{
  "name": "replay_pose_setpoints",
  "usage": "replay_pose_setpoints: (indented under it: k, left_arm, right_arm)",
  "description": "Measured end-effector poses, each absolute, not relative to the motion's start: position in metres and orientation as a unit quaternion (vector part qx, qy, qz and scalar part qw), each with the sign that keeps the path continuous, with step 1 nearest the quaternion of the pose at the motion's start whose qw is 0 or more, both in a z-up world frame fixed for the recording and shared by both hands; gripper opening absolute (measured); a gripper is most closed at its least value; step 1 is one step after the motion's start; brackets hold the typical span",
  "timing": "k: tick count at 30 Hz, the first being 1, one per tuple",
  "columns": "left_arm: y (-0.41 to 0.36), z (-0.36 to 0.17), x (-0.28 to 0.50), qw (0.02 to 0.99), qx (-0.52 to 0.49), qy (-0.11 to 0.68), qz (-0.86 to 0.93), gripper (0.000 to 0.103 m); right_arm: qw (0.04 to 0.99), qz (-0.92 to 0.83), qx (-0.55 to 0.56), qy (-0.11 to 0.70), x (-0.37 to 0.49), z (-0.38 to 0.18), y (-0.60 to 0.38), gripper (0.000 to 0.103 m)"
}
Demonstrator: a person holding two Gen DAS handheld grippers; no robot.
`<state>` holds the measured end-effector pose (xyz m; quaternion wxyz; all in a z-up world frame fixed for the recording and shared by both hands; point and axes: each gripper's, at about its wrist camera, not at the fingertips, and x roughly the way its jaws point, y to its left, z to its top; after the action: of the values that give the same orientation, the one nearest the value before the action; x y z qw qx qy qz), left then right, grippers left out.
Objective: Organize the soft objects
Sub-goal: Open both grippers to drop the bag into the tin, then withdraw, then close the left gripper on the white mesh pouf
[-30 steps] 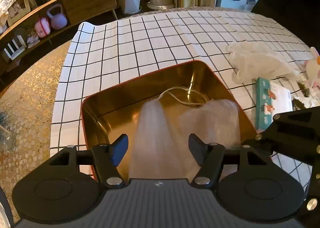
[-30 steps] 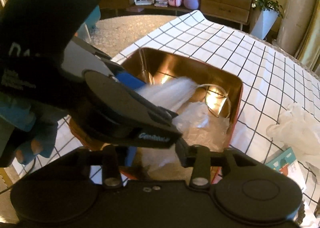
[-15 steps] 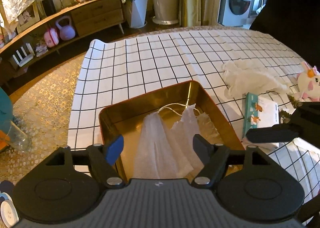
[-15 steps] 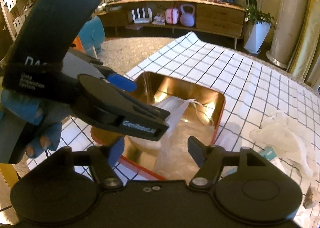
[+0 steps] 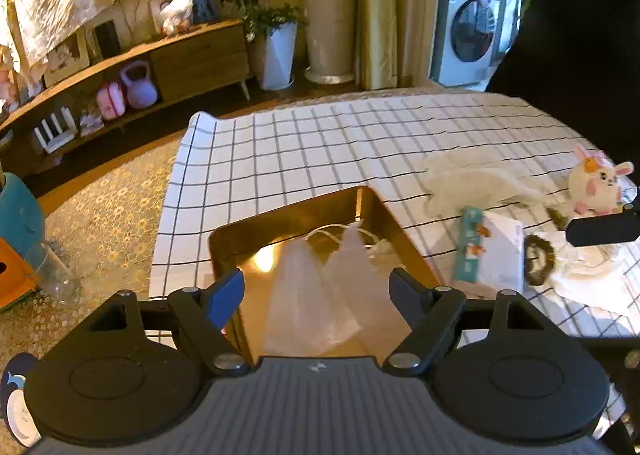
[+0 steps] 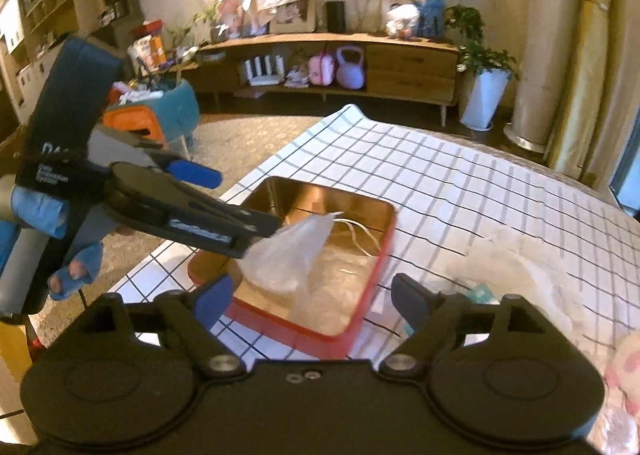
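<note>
Soft mesh bag (image 5: 316, 291) lies in the gold tin (image 5: 384, 215), nearest, between the wide-open left gripper (image 5: 318, 295) and right gripper (image 6: 314, 297) — both just released, empty. Farther off, white cloth (image 5: 472, 185) and plush toy (image 5: 596, 185) remain unsorted.

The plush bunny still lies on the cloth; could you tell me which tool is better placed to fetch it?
Probably the right tool: the bunny lies right of the tin, on that tool's side, and its jaws stand open and empty.
</note>
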<state>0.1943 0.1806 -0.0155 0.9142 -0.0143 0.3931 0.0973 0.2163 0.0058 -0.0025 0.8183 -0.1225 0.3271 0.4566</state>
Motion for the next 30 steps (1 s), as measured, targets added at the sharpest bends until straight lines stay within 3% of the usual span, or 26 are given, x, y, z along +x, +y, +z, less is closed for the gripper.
replay_pose_setpoints:
  k: [6, 8, 20, 24, 30]
  left_arm:
    - [0.144, -0.002, 0.181, 0.93, 0.005, 0.362, 0.067, 0.08]
    - [0.13, 0.002, 0.178, 0.934, 0.007, 0.352, 0.055, 0.087]
    - [0.061, -0.006, 0.179, 0.945, -0.028, 0.325, -0.017, 0.088]
    - [0.038, -0.016, 0.186, 0.945, -0.029, 0.323, -0.043, 0.099]
    - [0.01, -0.035, 0.203, 0.943, -0.02, 0.327, -0.064, 0.103]
  right_arm:
    - [0.837, 0.435, -0.093, 0.319, 0.212, 0.005, -0.041, 0.09]
    - [0.845, 0.425, -0.082, 0.315, 0.211, 0.007, -0.061, 0.091]
    - [0.886, 0.341, -0.056, 0.31, 0.209, -0.009, -0.171, 0.095]
    - [0.893, 0.32, -0.052, 0.311, 0.207, -0.021, -0.199, 0.095]
    - [0.896, 0.301, -0.06, 0.322, 0.214, -0.04, -0.222, 0.095]
